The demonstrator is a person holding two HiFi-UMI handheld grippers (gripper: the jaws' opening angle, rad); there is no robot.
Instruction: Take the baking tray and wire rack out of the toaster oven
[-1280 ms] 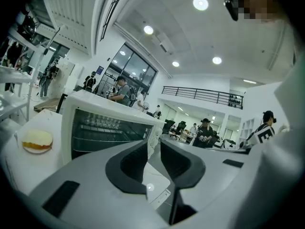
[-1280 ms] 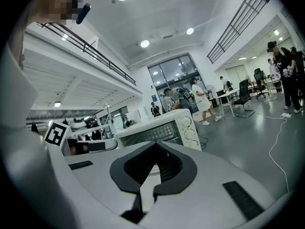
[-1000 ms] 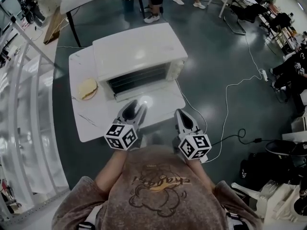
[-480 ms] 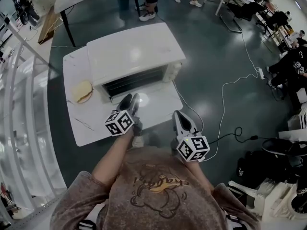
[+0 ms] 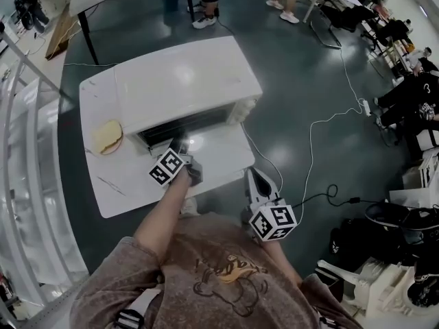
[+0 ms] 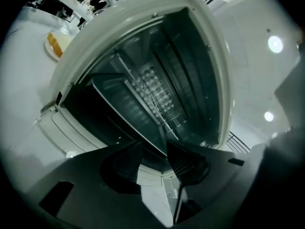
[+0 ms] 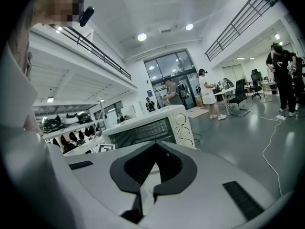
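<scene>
Your left gripper (image 5: 180,144) has dropped to the toaster oven (image 5: 185,81) mouth, jaws apart but closing, nothing between them. Baking tray (image 6: 121,101) and wire rack (image 6: 151,90) sit inside at its 12 o'clock. Right gripper (image 5: 259,178), closed and empty, is farther off at 4 o'clock.

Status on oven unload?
Left tongs closing at oven mouth, nothing gripped. Right tongs shut, empty. Baking tray, wire rack inside. Nothing in the way.

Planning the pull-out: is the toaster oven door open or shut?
Open. The left gripper view looks straight into the toaster oven, at the baking tray and wire rack inside.
</scene>
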